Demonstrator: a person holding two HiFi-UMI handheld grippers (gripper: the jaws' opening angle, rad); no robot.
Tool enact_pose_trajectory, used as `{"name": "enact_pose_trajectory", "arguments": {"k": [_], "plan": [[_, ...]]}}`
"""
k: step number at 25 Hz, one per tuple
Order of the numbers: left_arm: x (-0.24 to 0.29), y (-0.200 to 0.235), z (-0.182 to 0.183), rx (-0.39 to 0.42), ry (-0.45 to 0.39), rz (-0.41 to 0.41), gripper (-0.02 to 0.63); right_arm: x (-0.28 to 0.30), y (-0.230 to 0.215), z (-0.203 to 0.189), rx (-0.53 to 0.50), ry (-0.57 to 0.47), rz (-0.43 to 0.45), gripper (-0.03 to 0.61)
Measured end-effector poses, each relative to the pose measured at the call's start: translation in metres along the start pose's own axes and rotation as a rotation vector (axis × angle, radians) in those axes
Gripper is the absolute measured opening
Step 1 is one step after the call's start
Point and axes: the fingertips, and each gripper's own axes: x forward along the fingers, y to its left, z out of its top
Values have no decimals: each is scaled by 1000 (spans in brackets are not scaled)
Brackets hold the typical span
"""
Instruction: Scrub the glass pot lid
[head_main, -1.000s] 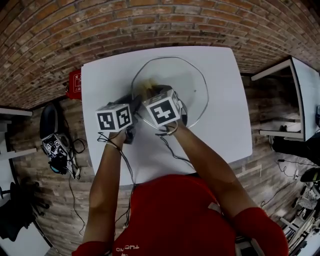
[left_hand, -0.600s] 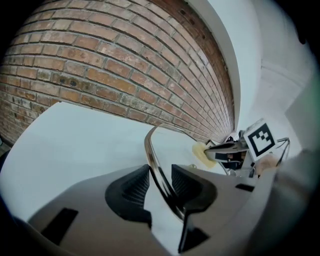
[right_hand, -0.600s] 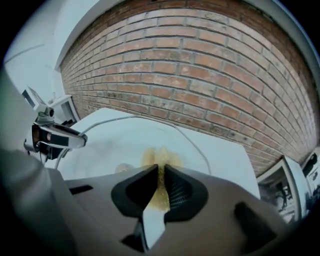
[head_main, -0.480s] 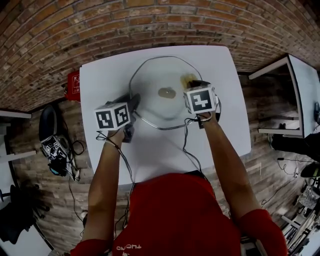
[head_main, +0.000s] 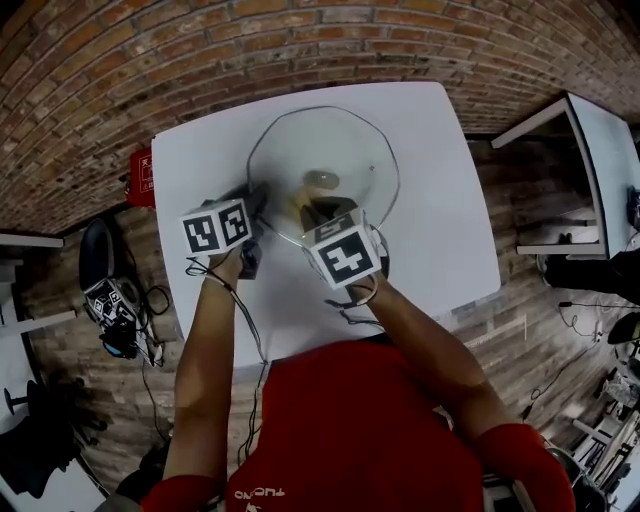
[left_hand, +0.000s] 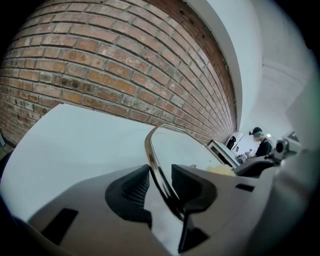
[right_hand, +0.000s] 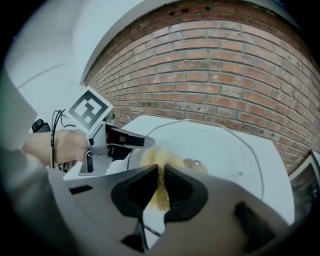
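Observation:
The round glass pot lid lies on the white table, its knob near the middle. My left gripper is shut on the lid's left rim; in the left gripper view the metal rim runs between the two pads of that gripper. My right gripper is shut on a yellow scrubber, which presses on the near part of the glass just below the knob. The right gripper view shows the scrubber pinched in that gripper, with the lid beyond.
A red object sits beside the table's left edge. Cables and gear lie on the floor at left. Another white table stands at right. A person is far off in the left gripper view.
My right gripper swept the scrubber from the lid's near-left part out to its right side, then back to the near middle. The left gripper kept its hold on the rim.

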Motion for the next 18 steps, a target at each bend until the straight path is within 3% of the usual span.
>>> {"name": "enact_pose_trajectory", "arguments": {"k": [5,12,18], "plan": [[0,-2,-1,2,-5,10,146,10,8,-18,-32,48,-4,54],[-1,-1,-1,10,-7,14,146,-7,-41,-34,-37,75,-124,54],[-1,-2,0,11,-11,14,146,-33,-85,-44,26,67,-203,54]]}}
